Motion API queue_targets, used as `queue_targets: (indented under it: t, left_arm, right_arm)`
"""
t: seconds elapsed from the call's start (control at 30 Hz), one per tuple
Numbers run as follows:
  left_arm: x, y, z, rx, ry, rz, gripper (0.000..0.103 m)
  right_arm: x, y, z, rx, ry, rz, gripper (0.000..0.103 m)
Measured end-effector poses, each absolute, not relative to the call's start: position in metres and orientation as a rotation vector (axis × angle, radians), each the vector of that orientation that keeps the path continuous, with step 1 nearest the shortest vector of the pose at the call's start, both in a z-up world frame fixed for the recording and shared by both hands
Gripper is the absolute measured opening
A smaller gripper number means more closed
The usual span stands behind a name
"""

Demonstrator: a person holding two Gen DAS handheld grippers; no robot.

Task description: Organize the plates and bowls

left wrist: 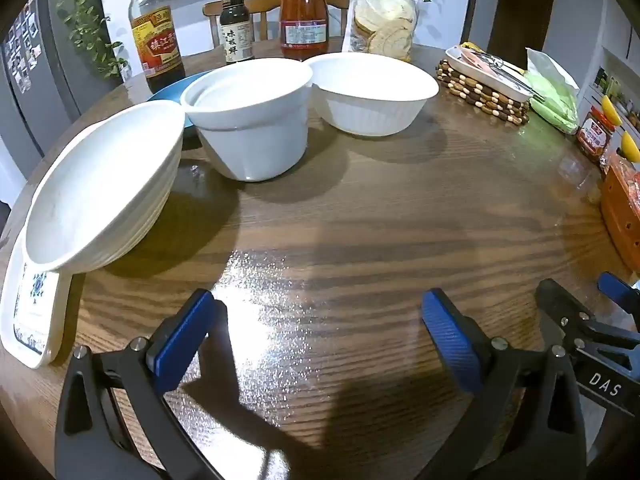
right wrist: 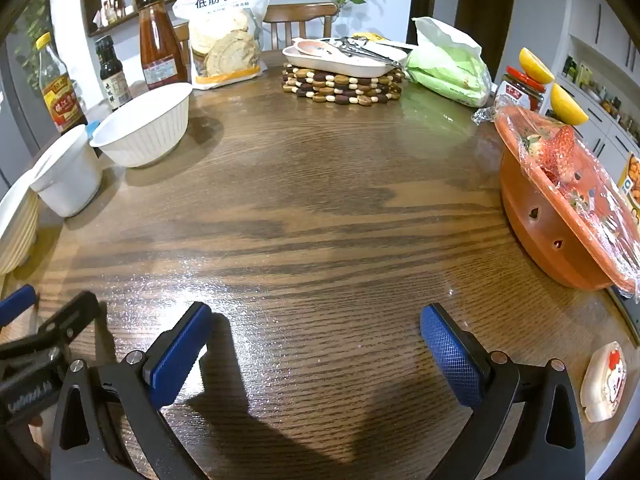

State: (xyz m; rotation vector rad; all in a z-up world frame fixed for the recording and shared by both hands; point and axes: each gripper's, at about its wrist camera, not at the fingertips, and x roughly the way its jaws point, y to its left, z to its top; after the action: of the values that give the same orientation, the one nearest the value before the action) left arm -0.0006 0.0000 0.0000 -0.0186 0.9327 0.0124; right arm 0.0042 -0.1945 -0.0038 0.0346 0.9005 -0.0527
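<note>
In the left wrist view a wide white ribbed bowl [left wrist: 100, 188] sits at the left, resting on a white patterned rectangular plate [left wrist: 32, 320]. Behind it stand two nested deep white bowls [left wrist: 248, 120], a fluted white bowl [left wrist: 372, 92] and a blue plate [left wrist: 172, 90]. My left gripper [left wrist: 316, 340] is open and empty above bare wood, short of the bowls. My right gripper [right wrist: 316, 344] is open and empty over the table's middle; it also shows at the right edge of the left wrist view [left wrist: 592, 312]. The right wrist view shows the fluted bowl [right wrist: 144, 128] and deep bowls [right wrist: 68, 172] at left.
Bottles [left wrist: 304, 12] and a flour bag [left wrist: 384, 12] stand at the table's back. A beaded trivet with a dish of utensils [right wrist: 344, 68], a green bag [right wrist: 448, 68], a jar [right wrist: 520, 92] and a wrapped orange colander [right wrist: 568, 200] line the right side. A small white box [right wrist: 604, 380] lies near the right edge.
</note>
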Motion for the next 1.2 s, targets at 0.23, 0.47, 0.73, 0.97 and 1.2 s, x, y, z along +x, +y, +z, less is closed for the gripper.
queue_targets:
  t: [0.23,0.47,0.73,0.97,1.2]
  left_arm:
    - [-0.025,0.007,0.009,0.043,0.944,0.001,0.103]
    - [-0.066,0.049,0.067,0.004,0.895,0.036,0.103]
    - [-0.094,0.138,0.113,-0.076,0.848,0.179,0.103]
    - [-0.104,0.176,0.134,-0.128,0.831,0.238,0.103]
    - [-0.105,0.194,0.140,-0.125,0.821,0.264,0.103]
  right_arm:
    - [0.007,-0.189,-0.004,0.058,0.913,-0.067,0.103]
    - [-0.028,-0.130,0.051,0.005,0.843,0.131,0.103]
    - [-0.057,-0.052,0.117,-0.082,0.749,0.334,0.103]
    - [-0.057,-0.014,0.132,-0.067,0.754,0.402,0.103]
    - [-0.059,-0.001,0.133,-0.079,0.767,0.399,0.103]
